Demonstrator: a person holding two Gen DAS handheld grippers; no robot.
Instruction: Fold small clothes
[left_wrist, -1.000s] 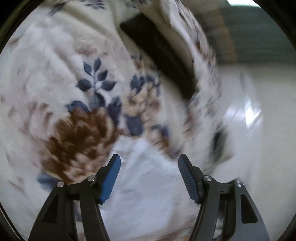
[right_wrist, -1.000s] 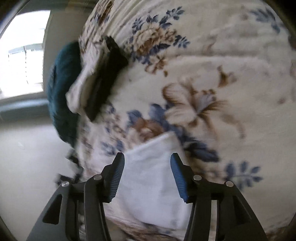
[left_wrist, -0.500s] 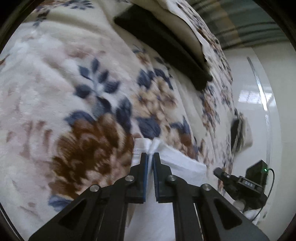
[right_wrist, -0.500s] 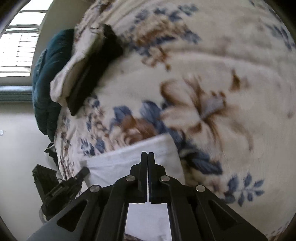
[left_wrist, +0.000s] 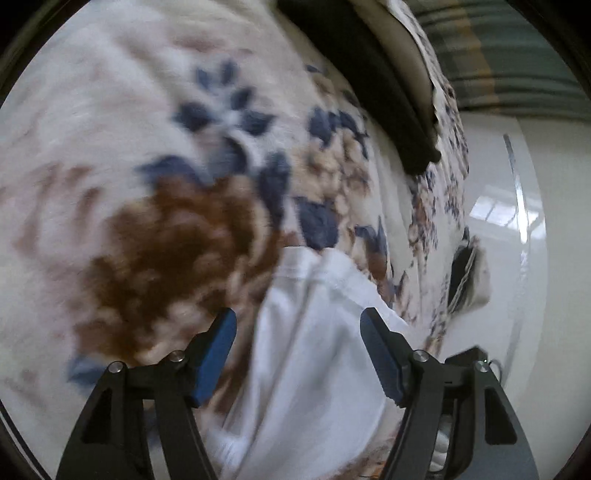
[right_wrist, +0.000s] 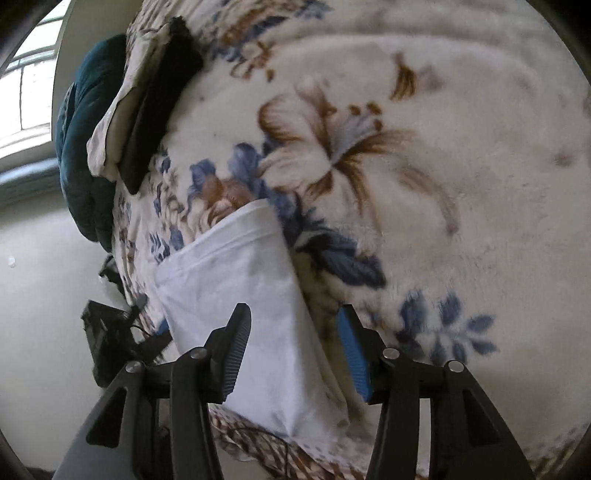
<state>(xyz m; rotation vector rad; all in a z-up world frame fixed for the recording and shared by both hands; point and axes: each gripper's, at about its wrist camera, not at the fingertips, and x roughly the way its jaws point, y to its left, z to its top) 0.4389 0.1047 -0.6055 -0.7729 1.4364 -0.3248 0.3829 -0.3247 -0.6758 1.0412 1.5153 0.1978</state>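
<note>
Hovering over a bed covered by a floral fleece blanket (left_wrist: 155, 122), we are holding both tools above a small white garment (left_wrist: 317, 350) that is lying near the bed's edge, where the blanket is dropping toward the pale floor (left_wrist: 524, 258). Our left gripper (left_wrist: 298, 356) is standing with its jaws spread wide, the blue pads (left_wrist: 216, 356) apart and clear of the cloth, with the garment's hemmed end lying between and beyond them. Our right gripper (right_wrist: 295, 354) is likewise spread, its ribbed blue pads (right_wrist: 236, 352) pinching nothing while the white garment (right_wrist: 255, 295) is running between them as a folded strip, its far end resting on the blue and brown flowers of the blanket (right_wrist: 443, 155). Along that same edge of the bed, farther from us, we are seeing a dark folded item (right_wrist: 159, 110) lying beside a cream pillow (right_wrist: 110, 136), and a teal cushion (right_wrist: 81, 155) is sitting past those at the bed's corner. In the left view the same dark item (left_wrist: 373, 77) is stretching along the blanket's far side. Off the bed's edge, in the right view, a black device (right_wrist: 107, 336) with a cable is showing just beside the hanging blanket; we cannot tell what it is.
</note>
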